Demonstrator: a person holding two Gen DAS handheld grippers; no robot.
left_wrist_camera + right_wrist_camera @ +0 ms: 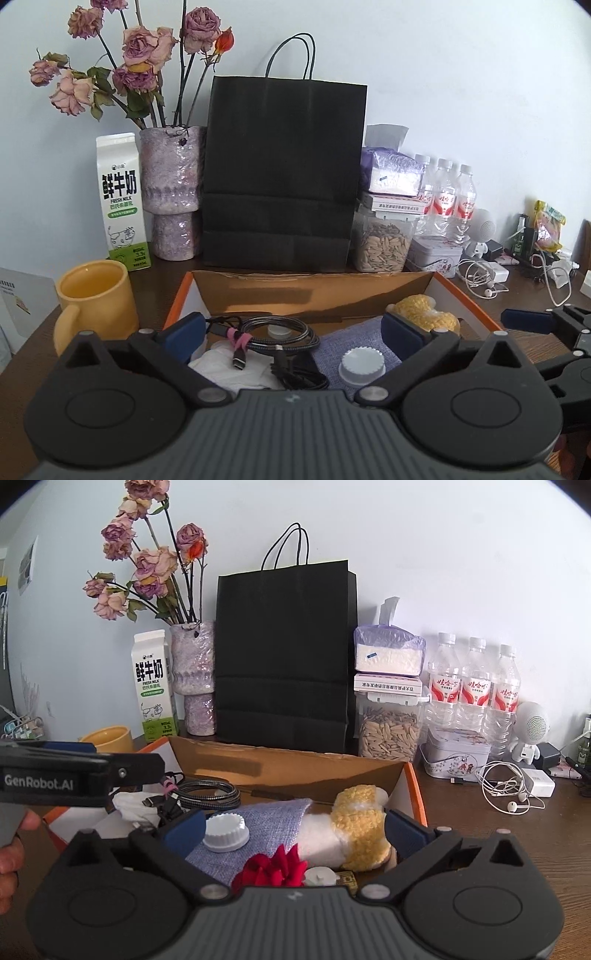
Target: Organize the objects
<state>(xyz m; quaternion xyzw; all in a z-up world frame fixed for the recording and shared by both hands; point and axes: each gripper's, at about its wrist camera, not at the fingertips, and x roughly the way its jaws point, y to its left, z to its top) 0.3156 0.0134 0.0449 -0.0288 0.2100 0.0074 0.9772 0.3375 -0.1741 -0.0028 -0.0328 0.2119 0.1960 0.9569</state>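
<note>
I find the cardboard box [310, 291] at lower centre, already crowded. The left gripper [295, 332] and right gripper [295, 830] both hang over it, jaws spread wide, holding nothing. My concern: descending fingers could snag the coiled cable [273, 332] or knock the white cap [225, 832] loose.

The left tool [293, 332] and right tool [293, 825] sit side by side, both tilted slightly downward with jaws spread wide and nothing between the pads. A hand [11, 853] (only fingers showing) grips the left tool's handle.
</note>
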